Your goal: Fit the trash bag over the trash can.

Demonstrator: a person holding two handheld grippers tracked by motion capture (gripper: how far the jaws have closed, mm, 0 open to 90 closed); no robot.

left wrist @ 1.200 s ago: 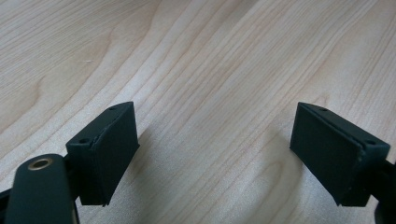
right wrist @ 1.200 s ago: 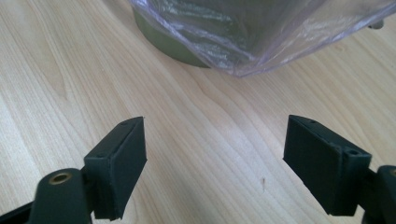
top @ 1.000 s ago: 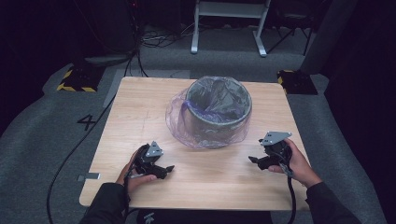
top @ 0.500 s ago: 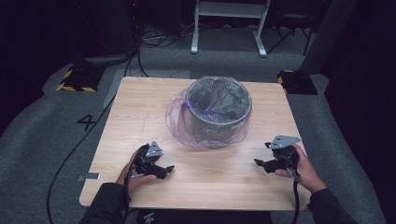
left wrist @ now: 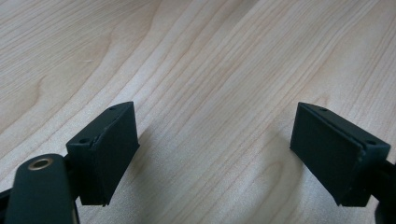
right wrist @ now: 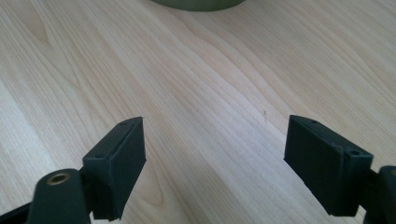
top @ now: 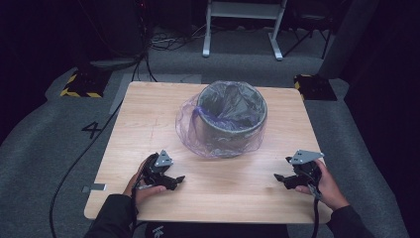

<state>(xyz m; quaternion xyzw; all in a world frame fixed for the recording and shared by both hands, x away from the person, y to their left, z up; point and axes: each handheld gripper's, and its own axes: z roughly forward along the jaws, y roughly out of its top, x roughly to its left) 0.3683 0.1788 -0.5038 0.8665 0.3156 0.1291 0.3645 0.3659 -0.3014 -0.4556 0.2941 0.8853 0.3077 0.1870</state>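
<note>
High view | we rest left gripper (top: 171,180) at 7 o'clock, right gripper (top: 283,178) at 5, jaws spread, empty | lined bin (top: 229,119) centre | risk: careless reach snags loose liner, tips bin

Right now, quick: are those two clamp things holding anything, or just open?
Left gripper: open, holding nothing, bare wooden table between its jaws.
Right gripper: open, holding nothing, also over bare table.
</note>
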